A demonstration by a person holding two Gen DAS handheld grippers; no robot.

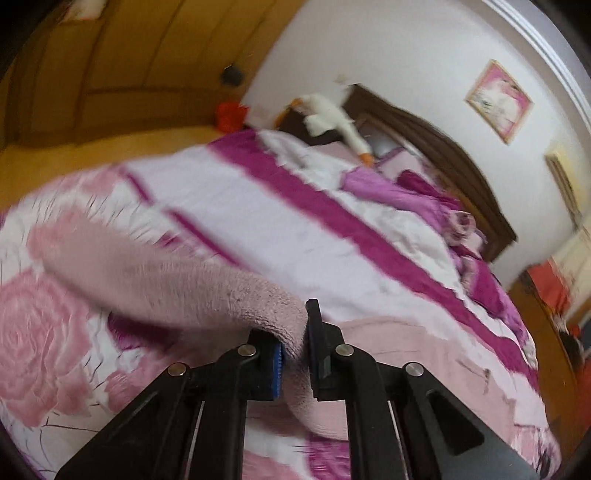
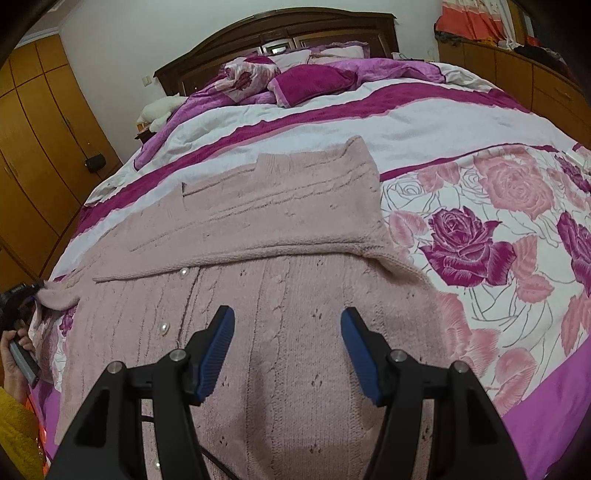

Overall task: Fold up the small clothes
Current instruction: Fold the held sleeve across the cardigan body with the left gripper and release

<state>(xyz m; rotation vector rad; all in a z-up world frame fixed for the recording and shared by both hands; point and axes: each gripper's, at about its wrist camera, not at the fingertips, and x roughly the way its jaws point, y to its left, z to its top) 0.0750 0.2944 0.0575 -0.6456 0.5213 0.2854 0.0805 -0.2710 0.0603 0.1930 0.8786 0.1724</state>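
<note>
A pale pink knitted cardigan point(image 2: 280, 295) with pearl buttons lies spread on the bed, one sleeve folded across its chest. My right gripper point(image 2: 288, 332) is open and empty, hovering just above the cardigan's lower body. My left gripper point(image 1: 295, 347) is shut on the cuff of the other pink sleeve point(image 1: 155, 273) and holds it lifted above the bedspread; the view is motion-blurred. In the right wrist view the left gripper point(image 2: 22, 299) shows at the far left edge, holding the sleeve end point(image 2: 59, 295).
The bed has a white, magenta and rose-print bedspread point(image 2: 480, 229), pillows point(image 2: 306, 81) and a dark wooden headboard point(image 2: 280, 33). A white plush goose point(image 1: 332, 114) lies near the headboard. Orange-wood wardrobes point(image 2: 33, 140) stand left, a dresser point(image 2: 517, 70) right.
</note>
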